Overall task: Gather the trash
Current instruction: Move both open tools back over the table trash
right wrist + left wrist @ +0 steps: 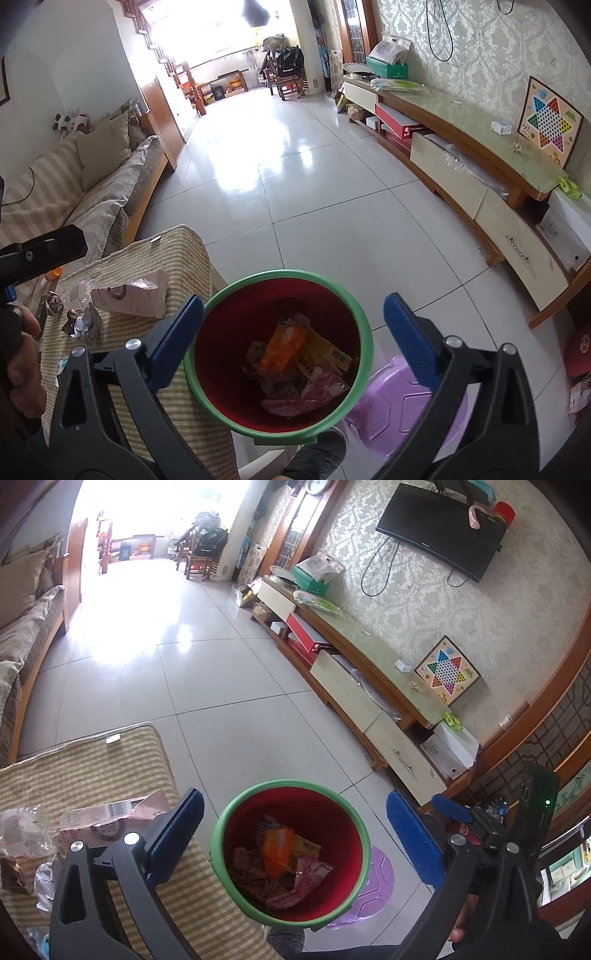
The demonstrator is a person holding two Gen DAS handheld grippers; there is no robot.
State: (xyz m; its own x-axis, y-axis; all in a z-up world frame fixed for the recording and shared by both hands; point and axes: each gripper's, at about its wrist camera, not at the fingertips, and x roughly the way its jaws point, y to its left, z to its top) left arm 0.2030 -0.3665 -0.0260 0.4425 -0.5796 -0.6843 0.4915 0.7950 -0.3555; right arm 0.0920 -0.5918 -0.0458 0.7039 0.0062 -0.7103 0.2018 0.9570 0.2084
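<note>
As both my grippers hung over the round red bin with a green rim [221, 834], the job looked partly done: several wrappers [280, 864] already lay in the bottom, an orange one on top, a yellow one and pinkish ones beside it. Bin stood on the pale tiled floor [229, 686], right against the edge of the low table under a beige striped cloth [92, 768], with a purple plastic stool [402, 410] touching its far side.

Left gripper [295, 838] was spread wide, nothing between the blue pads, bin mouth framed between them. Right gripper [293, 338] the same: fully released, empty, also aimed down into the bin. No earlier view, so how the stuff got there I couldn't say.

Left to do, by my read: a torn pinkish paper package [129, 299], crumpled foil scraps [83, 321] and a clear plastic wrapper [18, 830] sat on the cloth beside the bin. All light, crinkly stuff; should pinch easily, though foil bits may slip.

Further out: a striped sofa [74, 192] along one wall, a long wooden TV cabinet [461, 122] along the other.
</note>
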